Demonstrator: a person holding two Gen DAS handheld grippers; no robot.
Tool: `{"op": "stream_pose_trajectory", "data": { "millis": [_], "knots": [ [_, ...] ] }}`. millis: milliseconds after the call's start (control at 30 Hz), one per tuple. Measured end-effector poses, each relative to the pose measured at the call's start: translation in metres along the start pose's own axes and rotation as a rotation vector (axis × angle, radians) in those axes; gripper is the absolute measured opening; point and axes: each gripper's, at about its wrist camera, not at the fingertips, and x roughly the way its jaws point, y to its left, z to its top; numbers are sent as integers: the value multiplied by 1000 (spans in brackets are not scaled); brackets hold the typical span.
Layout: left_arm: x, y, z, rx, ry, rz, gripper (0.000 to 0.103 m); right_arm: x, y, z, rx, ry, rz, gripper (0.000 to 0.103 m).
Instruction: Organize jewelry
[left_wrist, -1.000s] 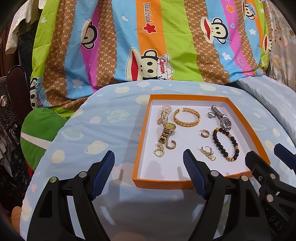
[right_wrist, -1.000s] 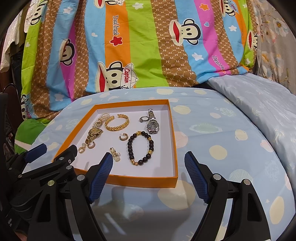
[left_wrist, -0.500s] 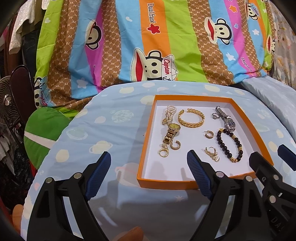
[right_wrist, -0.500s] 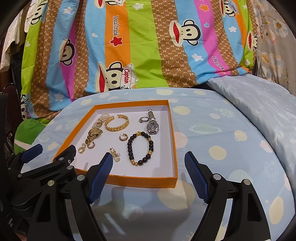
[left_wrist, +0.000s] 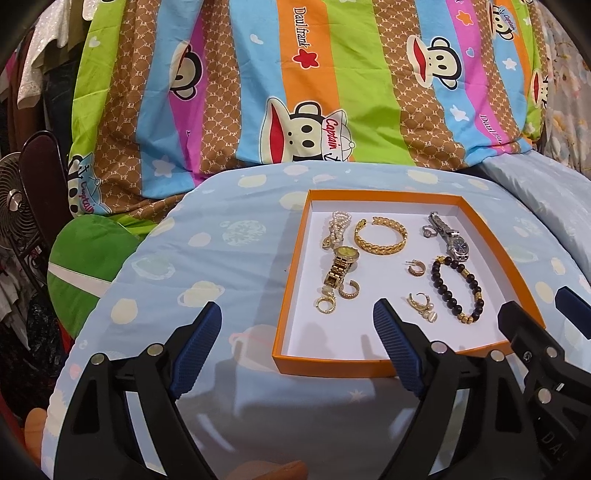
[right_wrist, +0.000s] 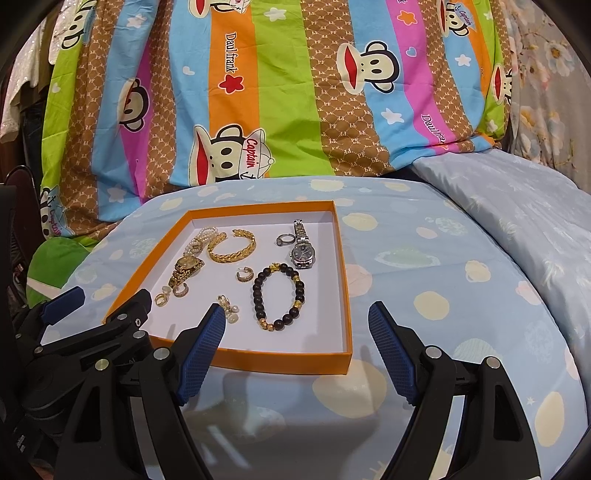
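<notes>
An orange tray (left_wrist: 332, 365) (right_wrist: 343, 266) with a white floor lies on the blue spotted cloth. In it lie a pearl bracelet (left_wrist: 338, 225), a gold cuff (left_wrist: 380, 240) (right_wrist: 232, 245), a gold watch (left_wrist: 340, 266) (right_wrist: 184, 269), a silver watch (left_wrist: 448, 236) (right_wrist: 302, 247), a ring (right_wrist: 284, 240), a black bead bracelet (left_wrist: 456, 290) (right_wrist: 279, 295) and several gold earrings (left_wrist: 421, 306). My left gripper (left_wrist: 297, 343) is open and empty before the tray's near left corner. My right gripper (right_wrist: 295, 343) is open and empty at the tray's near right corner.
A striped monkey-print blanket (left_wrist: 295, 92) rises behind the table. A green cushion (left_wrist: 88, 258) and a fan (left_wrist: 14, 214) sit at the left. A pale blue quilt (right_wrist: 517, 206) lies to the right. The right gripper's body shows at the left view's lower right (left_wrist: 535, 354).
Both grippers have drawn back and up a little from the tray, the left one more. Jaws stay open. The jewelry has not moved.
</notes>
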Motion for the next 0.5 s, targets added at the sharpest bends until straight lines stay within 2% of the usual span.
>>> {"op": "stream_pose_trajectory", "data": {
  "millis": [500],
  "knots": [
    [-1, -1, 0, 2, -4, 5, 82, 0, 0, 0, 0, 1, 0, 78]
  ]
}}
